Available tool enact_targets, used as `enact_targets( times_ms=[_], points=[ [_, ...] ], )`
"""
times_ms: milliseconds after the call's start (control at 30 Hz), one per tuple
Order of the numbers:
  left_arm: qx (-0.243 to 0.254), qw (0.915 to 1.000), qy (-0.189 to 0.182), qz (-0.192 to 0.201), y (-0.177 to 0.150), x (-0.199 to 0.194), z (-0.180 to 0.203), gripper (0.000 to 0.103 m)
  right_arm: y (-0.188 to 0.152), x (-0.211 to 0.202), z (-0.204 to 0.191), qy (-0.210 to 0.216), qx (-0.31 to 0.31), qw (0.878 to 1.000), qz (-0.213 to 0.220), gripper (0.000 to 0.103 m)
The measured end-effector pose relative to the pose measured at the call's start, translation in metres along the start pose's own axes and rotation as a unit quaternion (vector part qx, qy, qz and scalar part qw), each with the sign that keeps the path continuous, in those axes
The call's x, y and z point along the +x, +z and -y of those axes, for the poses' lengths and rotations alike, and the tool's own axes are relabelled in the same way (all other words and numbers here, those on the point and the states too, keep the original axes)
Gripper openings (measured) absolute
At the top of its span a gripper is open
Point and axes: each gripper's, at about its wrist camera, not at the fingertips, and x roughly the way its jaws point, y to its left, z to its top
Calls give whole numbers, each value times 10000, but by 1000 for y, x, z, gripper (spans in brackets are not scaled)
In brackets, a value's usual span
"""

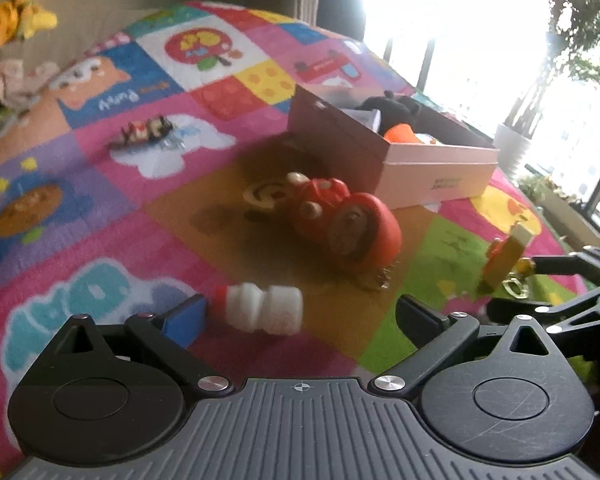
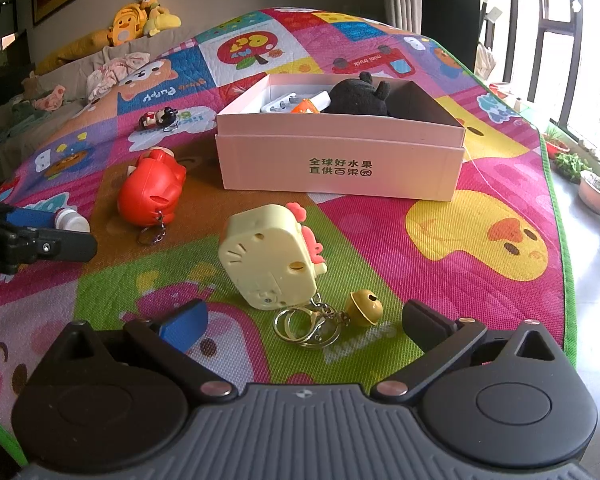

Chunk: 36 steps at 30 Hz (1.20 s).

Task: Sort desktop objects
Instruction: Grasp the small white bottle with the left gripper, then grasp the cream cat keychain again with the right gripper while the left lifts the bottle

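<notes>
**Asker:** Small white plastic bottle with the red cap (image 1: 260,309) first, then — where does it lie from your left claw?

**Me:** Just ahead of my left gripper (image 1: 300,316), on its side on the patchwork play mat (image 1: 100,240). Its long axis runs left to right across my reach, red cap toward my blue-padded left finger (image 1: 188,320), which is just beside it; I cannot tell whether they touch. The jaws are spread wide and carry nothing. The bottle sits left of the midline, so I judge I must shift left before closing, and close on its ends or turn my wrist.

**Asker:** And farther on?

**Me:** Beyond the bottle, the glossy red round figurine on a keychain (image 1: 340,216) lies mid-mat. Far right of it stands the open pink cardboard box (image 2: 340,160), a black plush toy (image 2: 360,94) already inside.

**Asker:** Your right claw?

**Me:** My right gripper (image 2: 304,320) is also wide open and empty. The cream-yellow cat-face keychain with the red bow (image 2: 272,256) lies just ahead, between the finger lines, its metal rings (image 2: 304,326) and small gold bell (image 2: 366,307) trailing toward me. It leans slightly left. This hand is nearer that one; the left is nearer the bottle. The box is straight beyond the cat, so its carry looks short.
</notes>
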Motion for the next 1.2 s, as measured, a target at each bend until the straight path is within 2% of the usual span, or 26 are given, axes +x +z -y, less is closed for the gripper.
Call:
enact_targets(
  times_ms=[33, 133, 433, 600, 833, 900, 1000, 1100, 1133, 1200],
  points=[
    [20, 10000, 82, 26, 1, 1, -2, 101, 0, 0, 0, -1, -1, 10000, -1, 103],
    [9, 9998, 182, -12, 3, 5, -7, 87, 0, 0, 0, -2, -1, 10000, -1, 103],
    [410, 9987, 314, -10, -3, 5, 5, 71, 0, 0, 0, -3, -3, 10000, -2, 103],
    [380, 9984, 408, 41, -6, 0, 6, 48, 0, 0, 0, -3, -4, 10000, -4, 103],
    [320, 9989, 335, 62, -15, -11, 8, 48, 1, -1, 0, -22, 9, 10000, 8, 103],
    [276, 9992, 294, 73, -17, -16, 9, 48, 1, -5, -2, -74, 35, 9998, 157, 103],
    [260, 9993, 256, 65, -20, -21, 9, 48, 4, -12, -9, -1, -152, 9990, 428, 93],
    [280, 9993, 233, 46, -24, -25, 10, 48, 8, -9, -23, -174, -625, 9967, 497, 84],
    [290, 9993, 226, 46, -24, -26, 11, 48, 9, -7, -26, -237, -737, 9958, 498, 79],
    [314, 9993, 200, 54, -24, -27, 12, 48, 14, -4, -30, -260, -961, 9939, 474, 60]
  ],
)
